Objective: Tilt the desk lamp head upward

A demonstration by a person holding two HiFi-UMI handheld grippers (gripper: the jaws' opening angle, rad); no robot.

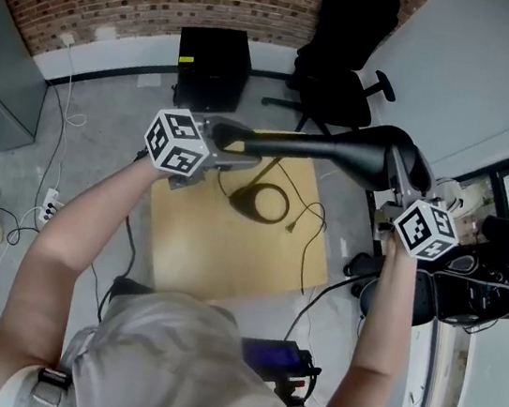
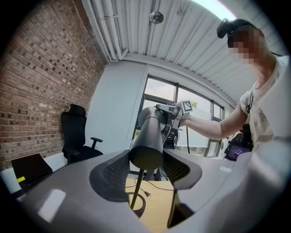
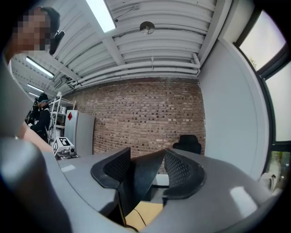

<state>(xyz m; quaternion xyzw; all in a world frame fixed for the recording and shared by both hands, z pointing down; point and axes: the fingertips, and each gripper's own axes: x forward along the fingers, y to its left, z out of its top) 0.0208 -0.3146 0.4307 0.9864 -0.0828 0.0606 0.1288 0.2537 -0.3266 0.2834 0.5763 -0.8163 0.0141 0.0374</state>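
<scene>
1. counter (image 1: pixel 201 247): lying well below both jaws, carrying the lamp's ring base (image 1: pixel 239 201).
2. desk lamp head (image 1: pixel 338 152): spanning between the 2 pairs of jaws; probably light, rigid and smooth, hinge likely resisting.
3. left gripper (image 2: pixel 144 167): jaws pinching the tube's rear end.
4. right gripper (image 3: pixel 144 175): jaws pinching the flared shade, likely the best lifting hold.

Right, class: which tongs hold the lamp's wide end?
The right tongs, at the flared end of the desk lamp; the left tongs clamp its narrow round end.
</scene>
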